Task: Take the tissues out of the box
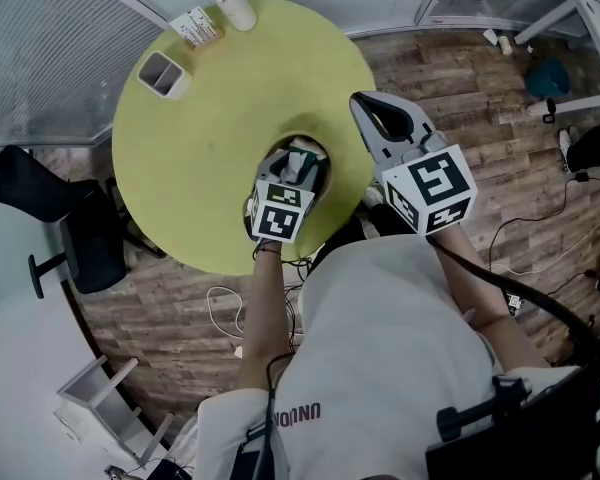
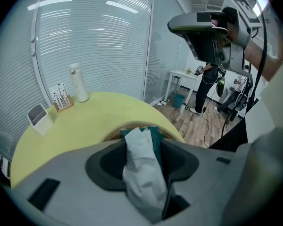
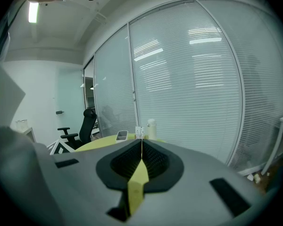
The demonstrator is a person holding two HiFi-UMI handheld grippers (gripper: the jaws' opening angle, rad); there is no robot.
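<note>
Nearest the head camera we see the person's white shirt point(image 1: 380, 358), with both forearms reaching forward past it. Left gripper point(image 2: 145, 142) sits over the tissue box point(image 1: 320, 160) at the near edge of the round yellow-green table point(image 1: 210, 118). Its jaws are clamped on a white tissue point(image 2: 141, 173) that stands bunched up between them, both jaw faces against it. Tissue rises from the box's teal opening point(image 2: 155, 134), lower end still at the box. The box has a tan rim and we mark it as resting on the table, right under the left gripper.

Right gripper point(image 3: 141, 147) is held up in the air to the right of the table, well apart from the box. Its jaws are together, only a thin slit between them, nothing held.

Far side of the table: white bottle point(image 1: 232, 3) upright at the edge, small card stand point(image 1: 196, 26) just beside it, white open-top holder point(image 1: 163, 74) near those two.

Off the table we note wood floor point(image 1: 460, 88), a black office chair point(image 1: 70, 228) to the left, and cables on the floor at right. In the left gripper view another person point(image 2: 207, 86) stands by a white desk point(image 2: 181, 76) in the background.
</note>
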